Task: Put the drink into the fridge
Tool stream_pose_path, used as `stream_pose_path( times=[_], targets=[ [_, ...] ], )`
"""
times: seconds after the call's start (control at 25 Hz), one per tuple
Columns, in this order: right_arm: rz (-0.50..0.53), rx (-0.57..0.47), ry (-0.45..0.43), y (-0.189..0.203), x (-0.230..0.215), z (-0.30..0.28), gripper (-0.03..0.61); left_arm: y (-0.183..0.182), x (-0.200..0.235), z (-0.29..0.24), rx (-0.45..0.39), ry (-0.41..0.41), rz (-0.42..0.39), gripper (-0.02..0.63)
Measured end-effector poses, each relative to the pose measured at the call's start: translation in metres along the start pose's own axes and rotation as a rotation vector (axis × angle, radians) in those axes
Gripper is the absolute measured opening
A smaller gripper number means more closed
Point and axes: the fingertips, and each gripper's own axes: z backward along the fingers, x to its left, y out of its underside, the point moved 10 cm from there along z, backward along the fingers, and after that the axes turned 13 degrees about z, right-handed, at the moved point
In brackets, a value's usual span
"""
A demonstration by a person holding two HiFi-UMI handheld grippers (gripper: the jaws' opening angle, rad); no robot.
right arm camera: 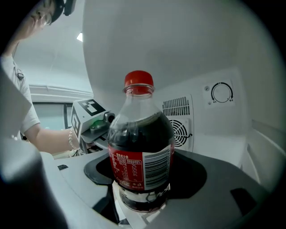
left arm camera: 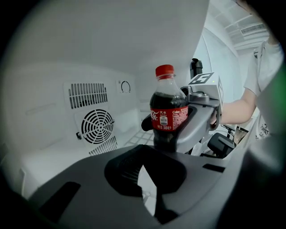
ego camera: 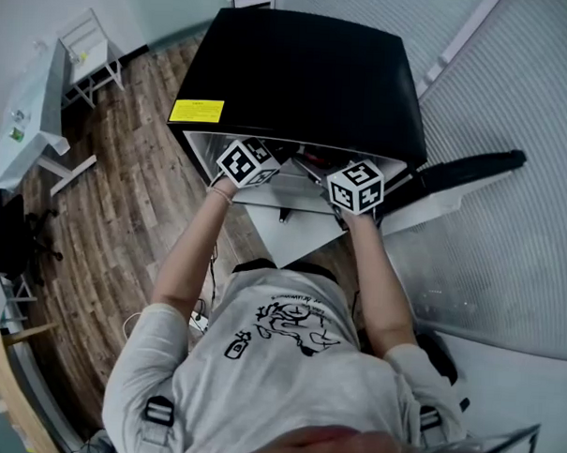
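Right tongs (right arm camera: pixel 145 179) are spread wide and clamped round the lower body of the dark cola bottle with a red cap and red label (right arm camera: pixel 140 152). The bottle stands upright between the jaws. Left tongs (left arm camera: pixel 144 154) are drawn together at the tips with nothing in them, and the bottle is ahead of them and a little to their right.

Both tongs reach into the mouth of the small black box-shaped fridge (ego camera: pixel 309 72). Its black-edged door (ego camera: pixel 454 186) hangs open out past the right tongs. The round white fan grille (left arm camera: pixel 96 126) on the fridge's white back wall is ahead-left of the left tongs. The round thermostat dial (right arm camera: pixel 222 93) is up and to the right beyond the bottle, as the right tongs see it.

I'd call the task well past halfway: the drink is picked up and carried, and it's already inside the white cavity. I can't tell if its base touches the fridge floor, because the jaws cover it in both gripper views.

What's left, in my judgement:
- Set the bottle down.
- Open the right tongs off it.
- Pull both tongs out.
- Probably swing the door closed.
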Motion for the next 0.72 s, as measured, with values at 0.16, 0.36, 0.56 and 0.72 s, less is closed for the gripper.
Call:
stream_pose_path(
  times=[0.16, 0.36, 0.56, 0.72],
  targets=[
    [-0.001, 0.004, -0.002, 0.005, -0.004, -0.008, 0.322, 0.004, 0.008, -0.006, 0.017, -0.011, 0.002, 0.002],
    [0.001, 0.003, 0.007, 0.009, -0.011, -0.014, 0.322, 0.004, 0.016, -0.012, 0.040, -0.029, 0.005, 0.002],
    [0.012, 0.008, 0.014, 0.010, -0.018, -0.021, 0.322, 0.002, 0.025, -0.017, 0.061, -0.057, 0.010, 0.002],
    [-0.021, 0.011, -0.001, 0.021, -0.024, -0.027, 0.322, 0.008, 0.032, -0.028, 0.091, -0.085, 0.026, 0.002]
  ],
)
